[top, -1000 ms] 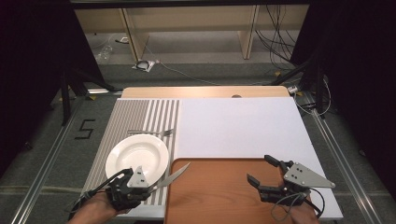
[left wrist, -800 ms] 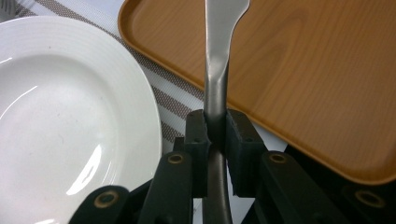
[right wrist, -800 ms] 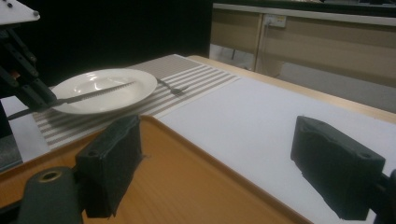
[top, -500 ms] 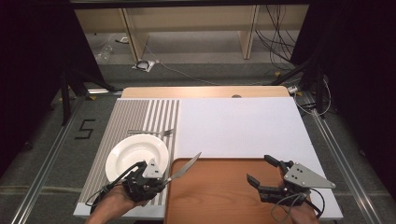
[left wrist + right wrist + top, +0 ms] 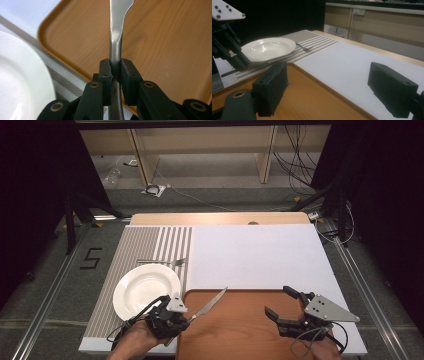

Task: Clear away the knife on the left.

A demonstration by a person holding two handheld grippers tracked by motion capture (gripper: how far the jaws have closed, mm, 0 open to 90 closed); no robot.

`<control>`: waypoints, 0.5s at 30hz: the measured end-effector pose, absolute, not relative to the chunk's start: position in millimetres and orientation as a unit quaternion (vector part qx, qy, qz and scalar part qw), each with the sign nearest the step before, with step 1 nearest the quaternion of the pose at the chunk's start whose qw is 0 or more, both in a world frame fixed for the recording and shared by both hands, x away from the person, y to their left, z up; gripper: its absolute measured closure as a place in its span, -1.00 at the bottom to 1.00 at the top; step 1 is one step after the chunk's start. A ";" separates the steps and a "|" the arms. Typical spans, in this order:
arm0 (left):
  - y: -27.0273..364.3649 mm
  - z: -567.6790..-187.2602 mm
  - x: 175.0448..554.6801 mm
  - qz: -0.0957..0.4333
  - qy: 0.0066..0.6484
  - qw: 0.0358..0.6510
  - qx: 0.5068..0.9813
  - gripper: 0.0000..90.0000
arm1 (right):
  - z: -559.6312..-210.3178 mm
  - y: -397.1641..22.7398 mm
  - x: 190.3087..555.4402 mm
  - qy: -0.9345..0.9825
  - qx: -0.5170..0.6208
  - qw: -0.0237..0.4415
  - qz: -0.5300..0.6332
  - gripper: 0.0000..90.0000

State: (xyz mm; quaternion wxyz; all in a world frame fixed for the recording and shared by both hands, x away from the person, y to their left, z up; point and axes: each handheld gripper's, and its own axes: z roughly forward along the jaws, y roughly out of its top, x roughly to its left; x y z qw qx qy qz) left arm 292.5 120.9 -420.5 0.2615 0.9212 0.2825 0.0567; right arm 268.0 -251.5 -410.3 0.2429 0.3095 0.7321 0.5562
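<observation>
Lifted since before, the shiny silver metal knife points up and right over the flat brown wooden tray, pinched in the left claw. Right claw hangs open, well apart.

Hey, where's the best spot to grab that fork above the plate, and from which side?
Probably the handle, from straight above. The fork lies flat on the striped mat, handle pointing left, just beyond the plate, so close the claw across the slim handle, clear of the rim.
</observation>
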 end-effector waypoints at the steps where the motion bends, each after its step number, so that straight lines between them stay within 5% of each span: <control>1: 117.5 -421.1 291.9 0.052 0.282 0.261 0.922 0.76 | -410.3 -251.5 267.9 0.732 0.310 0.243 0.557 -0.61; 15: 90.6 -424.5 282.6 0.005 0.263 0.250 0.932 0.76 | -409.8 -251.9 267.8 0.729 0.311 0.242 0.559 -0.61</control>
